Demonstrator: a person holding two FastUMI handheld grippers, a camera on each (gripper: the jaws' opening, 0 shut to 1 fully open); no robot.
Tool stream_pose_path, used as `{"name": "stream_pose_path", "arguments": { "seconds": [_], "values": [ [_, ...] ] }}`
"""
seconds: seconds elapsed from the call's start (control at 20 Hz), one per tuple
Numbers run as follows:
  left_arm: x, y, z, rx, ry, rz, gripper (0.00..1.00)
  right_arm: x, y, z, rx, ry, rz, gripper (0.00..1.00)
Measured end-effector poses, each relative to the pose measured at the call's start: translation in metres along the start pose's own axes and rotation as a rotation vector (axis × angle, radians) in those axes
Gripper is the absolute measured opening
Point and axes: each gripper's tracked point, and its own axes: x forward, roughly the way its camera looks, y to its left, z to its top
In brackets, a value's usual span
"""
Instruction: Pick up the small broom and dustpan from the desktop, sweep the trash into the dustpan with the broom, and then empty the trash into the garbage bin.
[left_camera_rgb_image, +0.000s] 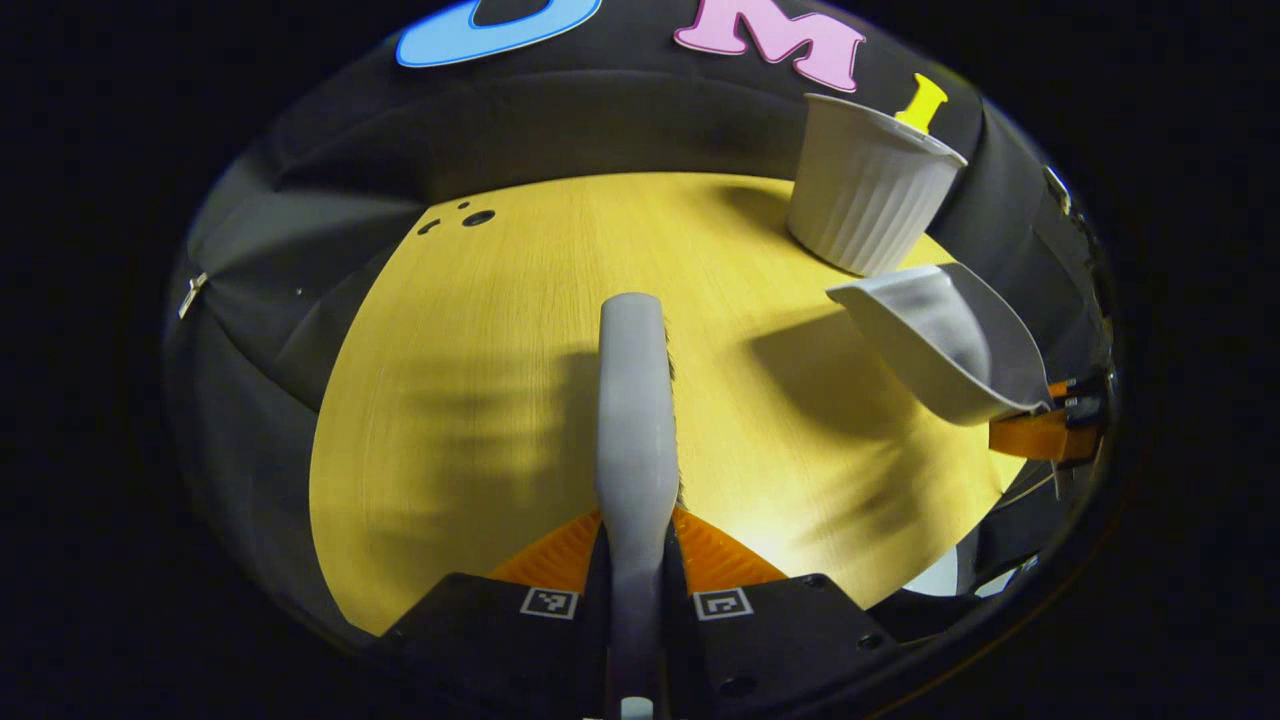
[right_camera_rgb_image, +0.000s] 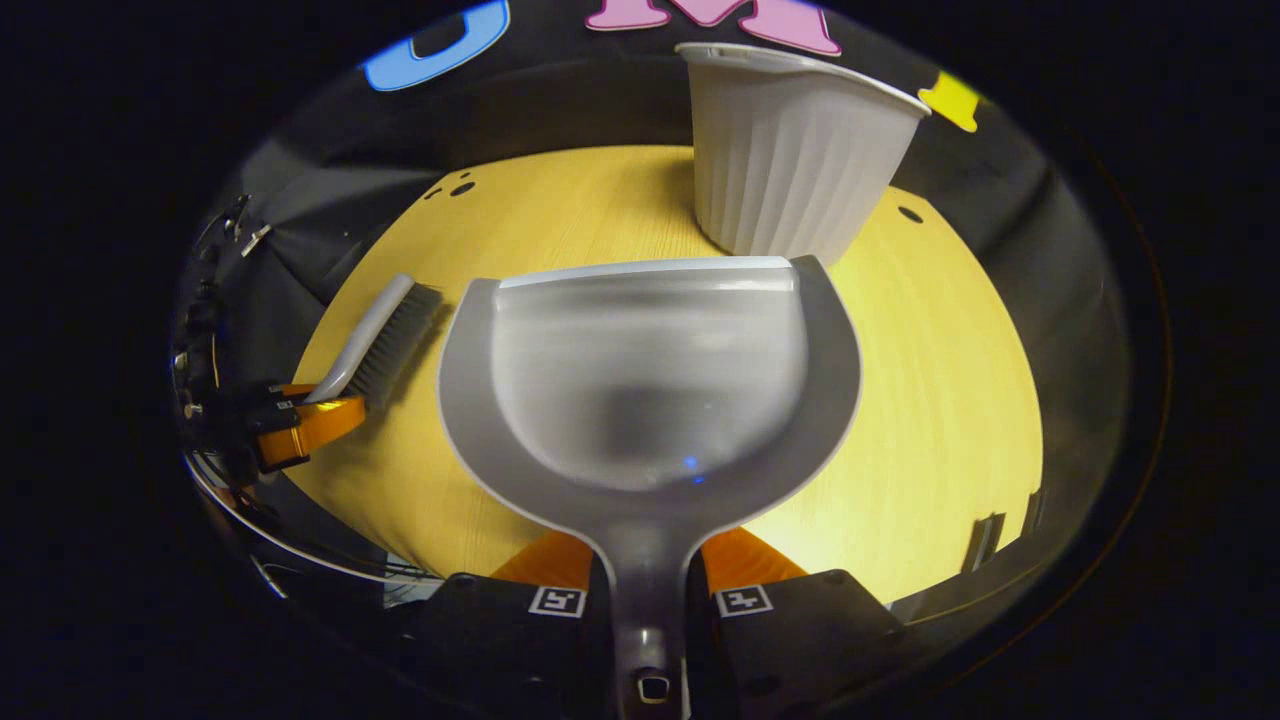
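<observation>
This is a recording booth, not a lived-in room: black cloth (left_camera_rgb_image: 330, 150) hangs as a wall close behind a bare yellow wood table (left_camera_rgb_image: 480, 400). A white ribbed bin (right_camera_rgb_image: 790, 160) stands on the tabletop, and clips (left_camera_rgb_image: 192, 295) pin the cloth at the side.

dim booth, warm glare on desktop (left_camera_rgb_image: 480, 400), soft shadows, fisheye-warped edges
</observation>
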Motion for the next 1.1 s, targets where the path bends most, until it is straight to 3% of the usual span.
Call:
{"name": "stream_pose_path", "arguments": {
  "seconds": [0.25,0.3,0.35,0.4,0.45,0.5,0.65,0.7,0.75,0.8,0.85,0.9,1.05,1.1],
  "values": [
    [0.012,0.0,-0.003,0.014,0.037,0.043,0.28,0.031,-0.008,-0.011,0.002,0.076,-0.034,0.32],
    [0.012,0.001,-0.003,0.014,0.039,0.063,0.28,0.033,-0.009,-0.013,-0.012,0.088,-0.036,0.24],
    [0.013,0.001,-0.002,0.013,0.041,0.069,0.28,0.034,-0.011,-0.015,-0.022,0.095,-0.035,0.33],
    [0.014,-0.002,-0.003,0.01,0.045,0.067,0.31,0.035,-0.011,-0.016,-0.027,0.103,-0.035,0.33],
    [0.015,-0.003,-0.002,0.01,0.045,0.072,0.28,0.037,-0.009,-0.019,-0.024,0.113,-0.033,0.25],
    [0.016,-0.004,-0.001,0.013,0.048,0.078,0.28,0.038,-0.006,-0.019,-0.006,0.116,-0.028,0.34],
    [0.017,-0.005,0.0,0.03,0.058,0.098,0.29,0.041,0.0,-0.02,0.003,0.121,-0.017,0.36],
    [0.015,-0.002,0.001,0.041,0.06,0.117,0.3,0.041,0.001,-0.02,-0.003,0.124,-0.013,0.29],
    [0.015,0.002,0.004,0.057,0.05,0.132,0.33,0.039,0.002,-0.02,-0.008,0.129,-0.011,0.31],
    [0.015,0.004,0.008,0.076,0.036,0.139,0.34,0.039,0.004,-0.021,-0.011,0.135,-0.003,0.48],
    [0.014,0.006,0.012,0.091,0.021,0.147,0.35,0.039,0.007,-0.022,-0.009,0.139,0.009,0.58],
    [0.013,0.007,0.015,0.099,0.009,0.148,0.35,0.038,0.011,-0.021,-0.004,0.139,0.021,0.6],
    [0.007,0.002,0.015,0.077,0.001,0.105,0.65,0.034,0.01,-0.017,-0.011,0.12,0.025,1.0],
    [0.003,-0.003,0.014,0.06,0.0,0.084,0.79,0.028,0.01,-0.014,-0.014,0.114,0.025,0.99]
  ]
}}
